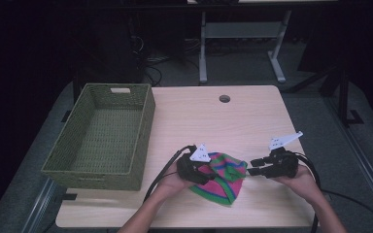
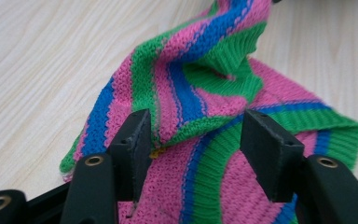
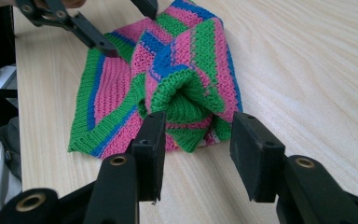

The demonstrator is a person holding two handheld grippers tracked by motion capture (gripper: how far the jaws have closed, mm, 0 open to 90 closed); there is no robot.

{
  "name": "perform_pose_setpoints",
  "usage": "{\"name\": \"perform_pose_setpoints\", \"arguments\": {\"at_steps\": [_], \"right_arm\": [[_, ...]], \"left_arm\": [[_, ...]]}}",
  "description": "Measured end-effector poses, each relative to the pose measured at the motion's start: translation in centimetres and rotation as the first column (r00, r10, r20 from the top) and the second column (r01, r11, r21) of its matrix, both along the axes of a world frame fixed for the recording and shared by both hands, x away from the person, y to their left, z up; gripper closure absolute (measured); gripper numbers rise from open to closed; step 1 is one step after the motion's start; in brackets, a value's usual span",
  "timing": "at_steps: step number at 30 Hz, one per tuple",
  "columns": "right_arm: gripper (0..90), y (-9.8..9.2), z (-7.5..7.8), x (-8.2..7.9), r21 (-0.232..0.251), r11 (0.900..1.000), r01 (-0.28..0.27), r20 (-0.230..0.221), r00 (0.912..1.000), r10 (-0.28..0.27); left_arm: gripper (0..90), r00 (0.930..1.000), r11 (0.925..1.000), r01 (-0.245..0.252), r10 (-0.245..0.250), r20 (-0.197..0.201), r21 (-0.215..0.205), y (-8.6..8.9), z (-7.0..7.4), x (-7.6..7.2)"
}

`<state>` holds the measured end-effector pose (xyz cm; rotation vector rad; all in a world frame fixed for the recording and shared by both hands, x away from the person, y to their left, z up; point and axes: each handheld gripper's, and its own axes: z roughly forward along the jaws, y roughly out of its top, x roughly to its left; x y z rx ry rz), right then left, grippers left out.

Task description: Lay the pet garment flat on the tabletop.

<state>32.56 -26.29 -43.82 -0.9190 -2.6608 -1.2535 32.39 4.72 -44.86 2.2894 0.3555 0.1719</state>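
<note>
1. A knitted cloth striped in pink, green and blue (image 1: 222,177) lies crumpled on the near middle of the light wooden table (image 1: 223,121), between the 2 grippers.
2. Its long axis runs from the far left, under the left gripper, to the near right, where its lower corner points toward the table's near edge.
3. A raised fold opens toward the right gripper.
4. The left gripper (image 2: 196,140) stands over the cloth's left part, its 2 black jaws partly apart with knit between them; whether the pads press on it cannot be told.
5. The right gripper (image 3: 196,154) sits just beside the fold, jaws about half apart and holding nothing.
6. A green woven rectangular basket (image 1: 141,141) stands on the table's left side, well apart from the cloth.
</note>
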Motion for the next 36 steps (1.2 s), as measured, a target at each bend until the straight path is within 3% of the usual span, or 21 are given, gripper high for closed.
{"name": "perform_pose_setpoints", "arguments": {"at_steps": [14,19,23,36], "right_arm": [[54.8,0.5,-0.4,0.3,-0.022,1.0,-0.019,-0.005,0.9998,0.019],[54.9,0.8,-0.4,0.3,-0.035,0.999,-0.024,-0.008,0.9997,0.024],[54.7,1.0,-0.3,0.4,-0.042,0.999,-0.025,-0.003,0.9997,0.025],[55.6,1.7,0.1,0.4,-0.068,0.996,-0.05,0.019,0.9985,0.052]], "left_arm": [[59.8,0.9991,0.9964,0.042,-0.042,-0.003,0.074,-1.4,-0.9,0.4],[72.9,0.9987,0.9952,0.051,-0.051,-0.001,0.083,-1.6,-0.9,0.3],[77.5,0.9983,0.994,0.057,-0.058,0.0,0.093,-1.6,-0.8,0.3],[82.6,0.9977,0.9937,0.064,-0.066,0.016,0.092,-0.3,0.4,-0.7]]}}
